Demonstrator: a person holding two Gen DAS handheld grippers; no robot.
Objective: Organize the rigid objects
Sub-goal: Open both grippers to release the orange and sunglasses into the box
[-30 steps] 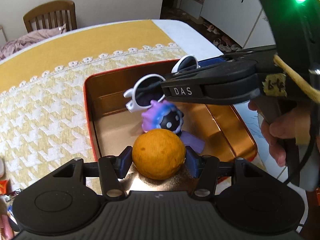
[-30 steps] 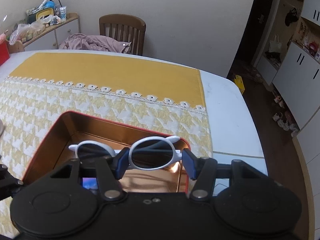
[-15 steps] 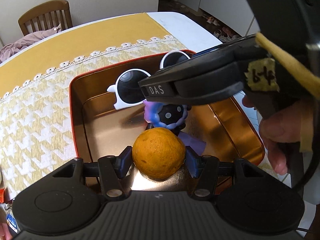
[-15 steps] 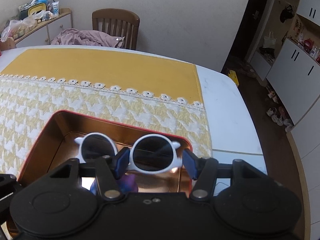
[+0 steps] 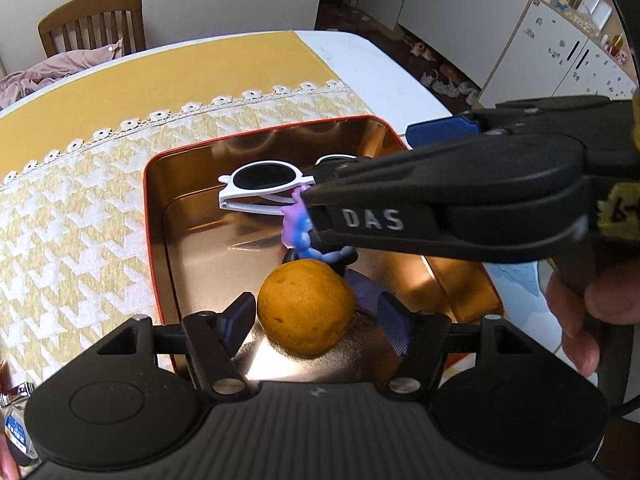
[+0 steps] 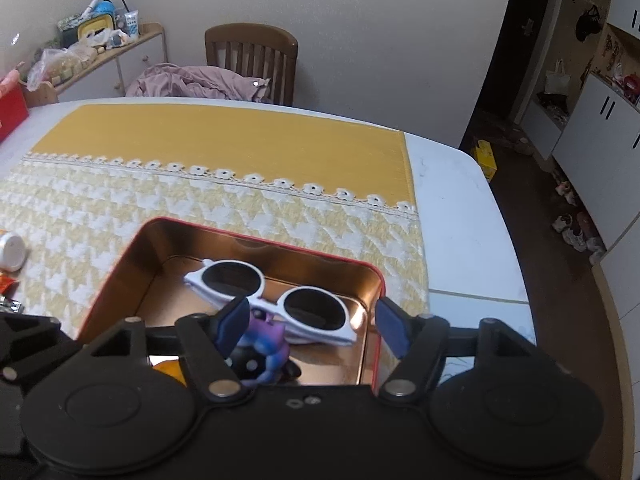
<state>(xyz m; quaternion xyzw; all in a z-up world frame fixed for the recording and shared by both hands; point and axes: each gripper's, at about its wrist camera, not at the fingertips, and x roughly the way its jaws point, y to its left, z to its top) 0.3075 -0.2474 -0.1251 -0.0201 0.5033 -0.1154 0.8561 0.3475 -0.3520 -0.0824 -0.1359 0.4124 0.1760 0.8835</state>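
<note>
The left gripper (image 5: 316, 316) stands released, its blue-padded fingers (image 5: 239, 317) spread to either side of the round orange fruit (image 5: 306, 307), with a gap showing on each side. The fruit rests on the floor of the shallow gold metal tin with a red rim (image 5: 154, 248), at the tin's near edge. Just behind the fruit in the tin is a small purple and blue toy figure (image 5: 298, 232), partly hidden by the right gripper's black body.

The right gripper (image 6: 312, 322) is also released, jaws wide apart above the tin (image 6: 120, 256). The white-framed sunglasses with dark round lenses (image 6: 276, 300) lie in the tin's far half, one lens between the open fingers without touching them, beside the toy figure (image 6: 266, 344). The tin sits on a yellow and white houndstooth cloth (image 6: 120, 204) covering the worktop.
</note>
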